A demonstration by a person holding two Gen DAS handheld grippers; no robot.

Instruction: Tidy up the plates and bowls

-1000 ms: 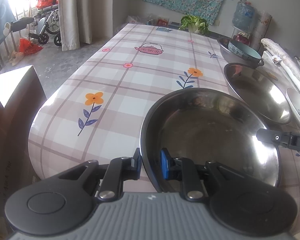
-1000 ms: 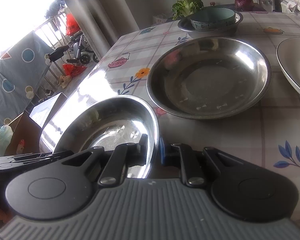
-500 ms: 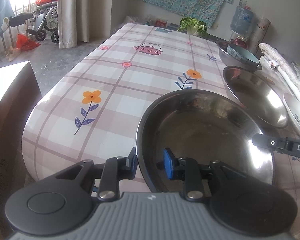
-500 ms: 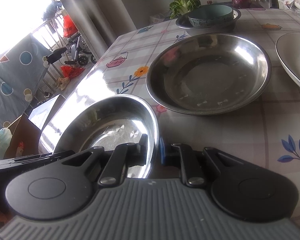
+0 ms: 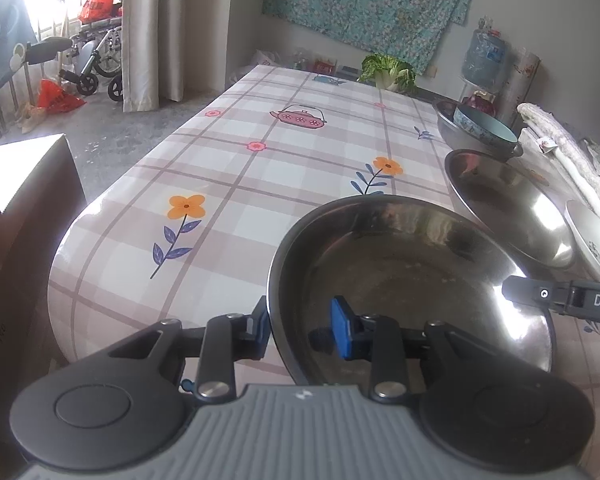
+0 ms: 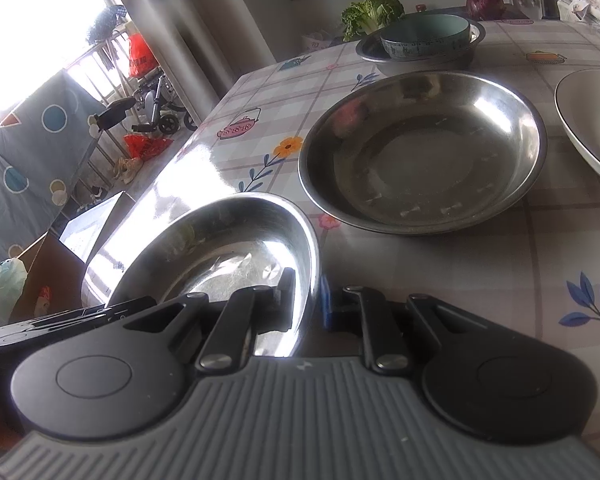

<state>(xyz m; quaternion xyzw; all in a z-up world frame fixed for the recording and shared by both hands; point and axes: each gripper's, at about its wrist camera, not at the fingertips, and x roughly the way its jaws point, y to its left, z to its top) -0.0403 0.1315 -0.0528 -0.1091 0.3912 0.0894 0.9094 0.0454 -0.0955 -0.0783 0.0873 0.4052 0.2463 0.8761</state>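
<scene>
A steel bowl (image 5: pixel 412 280) sits at the near end of the table; it also shows in the right wrist view (image 6: pixel 220 248). My left gripper (image 5: pixel 300 326) straddles its near rim with the jaws spread apart, blue pads clear of the metal. My right gripper (image 6: pixel 306 300) is shut on the bowl's right rim; its finger (image 5: pixel 540 294) shows at the right of the left wrist view. Beyond lies a wide steel plate (image 6: pixel 424 152) (image 5: pixel 508 208). A white plate (image 6: pixel 588 120) (image 5: pixel 592 240) lies to its right.
A teal bowl (image 6: pixel 426 38) sits in a steel basin (image 6: pixel 420 56) at the far right; it shows in the left wrist view (image 5: pixel 484 130). Greens (image 5: pixel 388 72) and a red onion (image 6: pixel 484 0) lie at the far end. A cardboard box (image 5: pixel 24 208) stands left of the table edge (image 5: pixel 66 264).
My left gripper's jaws have spread wider and let go of the bowl's rim. The right gripper has kept its hold, and the view has drawn back slightly.
</scene>
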